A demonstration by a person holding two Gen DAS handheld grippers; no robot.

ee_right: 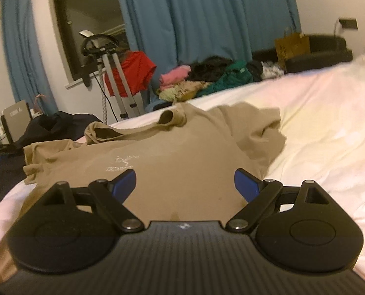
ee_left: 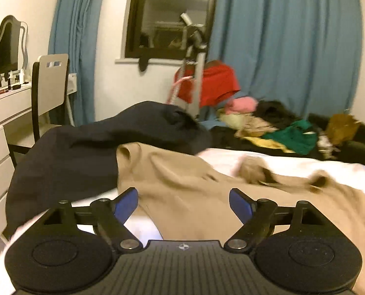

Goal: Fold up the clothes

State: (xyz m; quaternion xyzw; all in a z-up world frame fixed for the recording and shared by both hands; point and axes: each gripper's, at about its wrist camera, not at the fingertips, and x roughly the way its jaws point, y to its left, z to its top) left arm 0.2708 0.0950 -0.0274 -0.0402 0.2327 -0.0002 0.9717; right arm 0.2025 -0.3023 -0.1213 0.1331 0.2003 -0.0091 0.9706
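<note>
Fold barely begun: both grippers released, tan shirt lying crumpled on the bed.

Left gripper (ee_left: 183, 202) and right gripper (ee_right: 185, 184) are hovering with jaws spread, grasping nothing; the tan T-shirt (ee_right: 187, 152) is lying just ahead at twelve o'clock on the white bedsheet (ee_right: 325, 132), sleeves bunched, no clean fold showing. Chest print is showing a pale emblem and blurred lettering, unreadable. A dark garment (ee_left: 67, 152) is waiting at ten o'clock.

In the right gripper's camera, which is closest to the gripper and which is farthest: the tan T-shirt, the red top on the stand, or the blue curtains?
1. Tan cotton T-shirt, on the bed right under the open jaws.
2. Red top, draped on the metal stand, beyond the bed, left.
3. Blue fabric curtains, against the back wall.
</note>
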